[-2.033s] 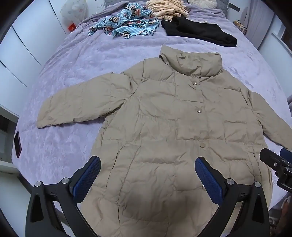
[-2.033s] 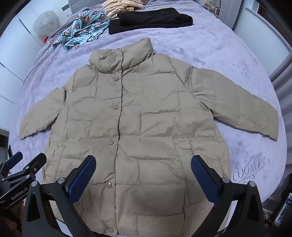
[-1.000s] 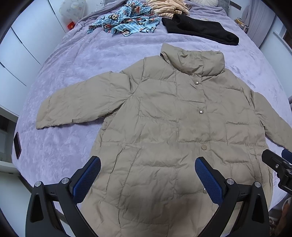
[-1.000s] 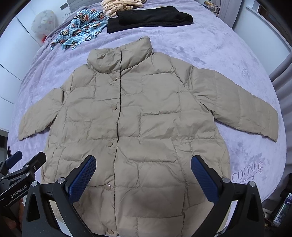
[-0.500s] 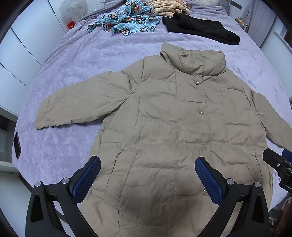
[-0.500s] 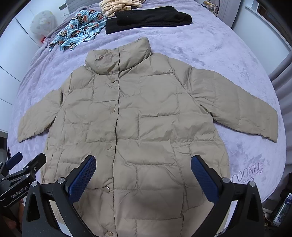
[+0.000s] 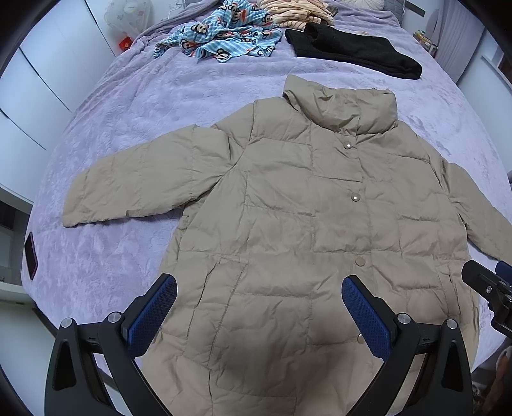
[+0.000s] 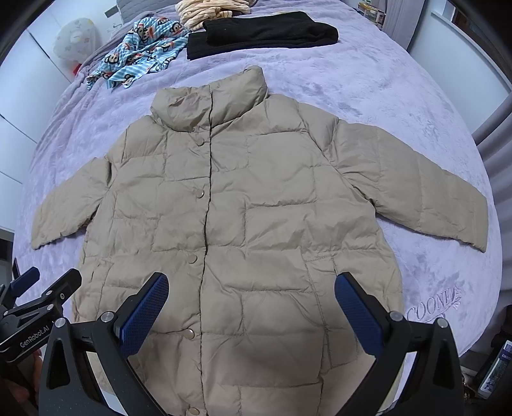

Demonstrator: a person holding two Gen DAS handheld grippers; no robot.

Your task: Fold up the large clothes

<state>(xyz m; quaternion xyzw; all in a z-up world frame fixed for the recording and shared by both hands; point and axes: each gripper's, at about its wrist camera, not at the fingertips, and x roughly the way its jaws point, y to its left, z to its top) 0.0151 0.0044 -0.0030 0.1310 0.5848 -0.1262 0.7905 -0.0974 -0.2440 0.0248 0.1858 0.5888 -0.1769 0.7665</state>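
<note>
Both of my grippers hang spread wide over the hem end of the coat, holding nothing: the left gripper (image 7: 259, 304) hovers above the lower front panel, and the right gripper (image 8: 251, 302) above the same stretch a little further to my right. Neither set of blue pads touches the fabric, as far as I can judge.

Nothing of the folding is done yet. The beige puffer coat (image 8: 243, 224) lies face up and flat on the purple bedspread (image 8: 400, 96), snapped shut down the front, collar pointing away from me. Its left sleeve (image 7: 144, 185) stretches out to one side and its right sleeve (image 8: 432, 192) to the other, both unfolded. So I judge the whole job lies ahead: each sleeve brought in across the body, then the body doubled over.

Counting: one coat with two sleeves. On its front, the right wrist view shows six snaps, the lowest at the hem. At the far end of the bed lie three other garments: one blue monkey-print piece (image 7: 224, 35), crumpled; one black garment (image 8: 259, 33), folded; and one pale striped piece (image 8: 208, 8), bunched. A white plush toy (image 8: 75, 36) sits off the bed's far corner. Two grippers, both empty.
</note>
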